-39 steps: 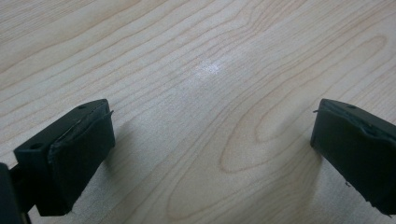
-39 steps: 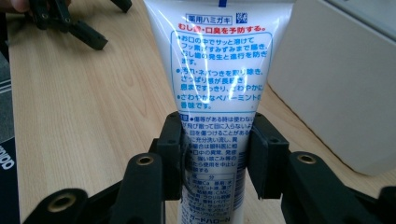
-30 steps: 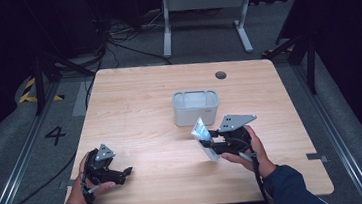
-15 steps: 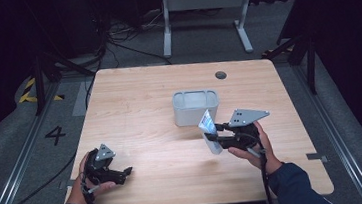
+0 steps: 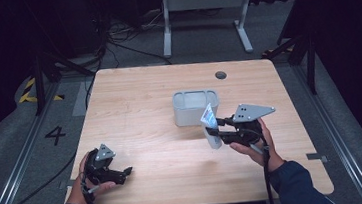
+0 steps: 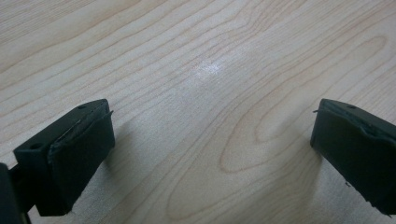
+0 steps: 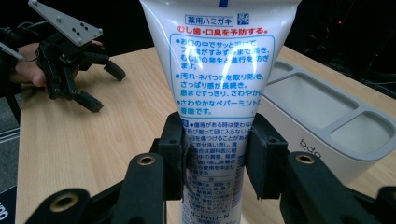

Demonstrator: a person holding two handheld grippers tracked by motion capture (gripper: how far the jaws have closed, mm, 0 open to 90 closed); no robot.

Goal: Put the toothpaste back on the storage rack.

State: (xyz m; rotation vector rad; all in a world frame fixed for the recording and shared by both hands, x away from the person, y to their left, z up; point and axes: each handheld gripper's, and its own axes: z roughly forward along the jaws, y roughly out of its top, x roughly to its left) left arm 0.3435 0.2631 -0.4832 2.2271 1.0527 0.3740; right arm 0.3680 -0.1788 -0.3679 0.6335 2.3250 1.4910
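On table: one tube (image 7: 219, 93) clamped in right gripper (image 7: 219, 161) jaws, one organizer (image 5: 195, 106); left gripper (image 6: 212, 154) jaws apart

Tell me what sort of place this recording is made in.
Probably a lab or studio set up for recording, not a home: a bare wooden table stands on grey floor with loose cables, black surroundings, and a number 4 marked on the floor beside a rail.
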